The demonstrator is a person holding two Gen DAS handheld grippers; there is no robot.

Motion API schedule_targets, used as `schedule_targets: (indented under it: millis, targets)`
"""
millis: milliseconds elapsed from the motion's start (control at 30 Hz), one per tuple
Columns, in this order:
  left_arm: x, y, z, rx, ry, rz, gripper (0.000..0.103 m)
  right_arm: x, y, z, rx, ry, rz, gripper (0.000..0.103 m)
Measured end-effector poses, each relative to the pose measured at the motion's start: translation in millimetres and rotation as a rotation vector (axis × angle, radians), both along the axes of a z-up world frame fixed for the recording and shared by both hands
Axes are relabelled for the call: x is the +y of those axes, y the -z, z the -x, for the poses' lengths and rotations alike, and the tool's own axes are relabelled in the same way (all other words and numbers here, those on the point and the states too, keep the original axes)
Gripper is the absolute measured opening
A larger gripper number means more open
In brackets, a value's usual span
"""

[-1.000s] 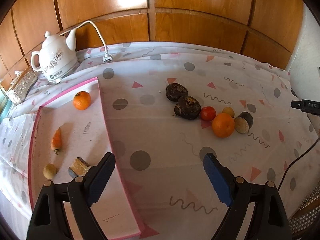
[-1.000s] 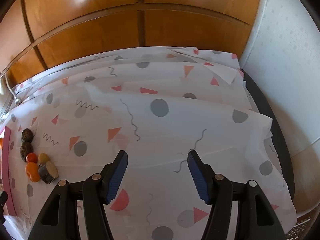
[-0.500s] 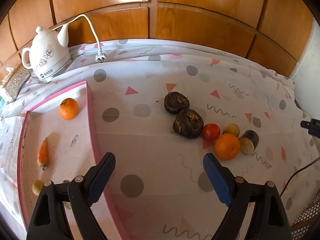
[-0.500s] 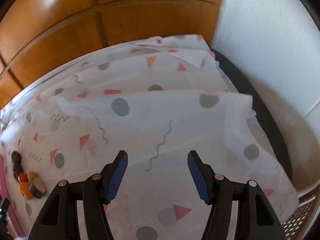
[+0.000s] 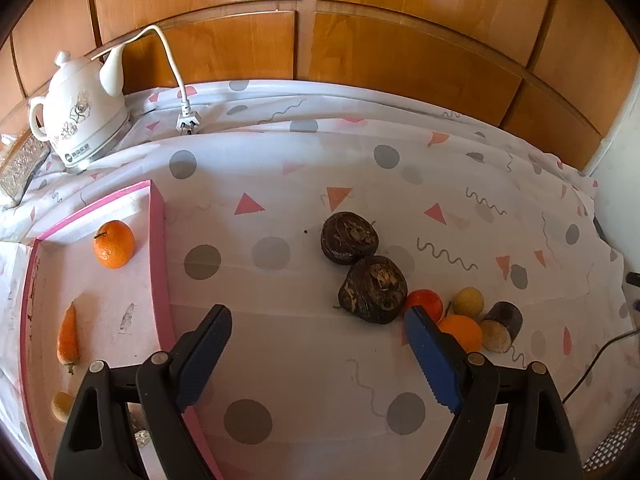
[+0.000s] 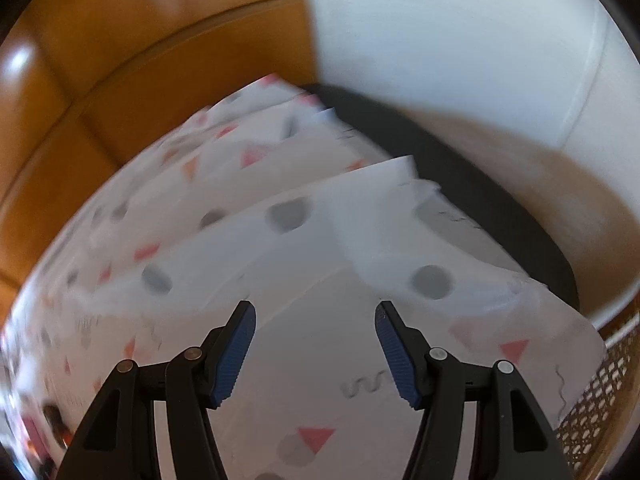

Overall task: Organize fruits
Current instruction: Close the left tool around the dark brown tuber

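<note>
In the left wrist view a pink tray (image 5: 158,248) at the left holds an orange (image 5: 114,244), a carrot (image 5: 68,334) and a small yellow fruit (image 5: 60,406). A cluster lies on the patterned cloth at the right: two dark brown lumps (image 5: 349,237) (image 5: 374,289), a red tomato (image 5: 424,300), a yellow fruit (image 5: 467,302), a second orange (image 5: 460,332) and a cut dark root (image 5: 502,326). My left gripper (image 5: 316,314) hangs open over bare cloth, its right finger in front of the cluster. My right gripper (image 6: 315,308) is open and empty above the cloth's right end.
A white kettle (image 5: 80,120) and its loose plug (image 5: 187,122) stand at the back left against wooden panels. A black cable (image 5: 600,356) runs at the right. The dark table edge (image 6: 480,184), a white wall and a wicker mesh (image 6: 592,392) border the right side.
My left gripper has moved right, from over the tray's rim toward the fruit cluster. The right gripper has swung and rolled toward the table's right end; its view is now blurred.
</note>
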State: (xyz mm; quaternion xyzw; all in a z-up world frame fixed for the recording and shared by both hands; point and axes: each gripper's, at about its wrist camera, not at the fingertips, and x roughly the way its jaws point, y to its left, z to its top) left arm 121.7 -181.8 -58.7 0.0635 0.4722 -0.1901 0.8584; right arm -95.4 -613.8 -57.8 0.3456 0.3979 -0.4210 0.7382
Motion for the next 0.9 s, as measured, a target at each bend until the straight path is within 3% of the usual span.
schedule_targets:
  millis: [233, 300, 533, 833, 900]
  targets:
    - [0, 5, -11, 0.030, -0.018, 0.020, 0.088, -34, 3, 69, -0.167, 0.340, -0.097, 0.063]
    - [0, 4, -15, 0.037, -0.027, 0.036, 0.088, -39, 9, 75, -0.180, 0.380, -0.139, 0.063]
    - [-14, 1, -43, 0.051, -0.034, 0.067, 0.078, -32, 1, 54, -0.103, 0.288, -0.092, 0.063]
    - [-45, 19, -81, 0.091, -0.003, 0.011, 0.075, -29, 3, 39, -0.057, 0.219, -0.071, 0.063]
    - [-49, 34, -89, 0.154, 0.004, -0.003, 0.063, -28, 3, 36, -0.052, 0.206, -0.073, 0.063]
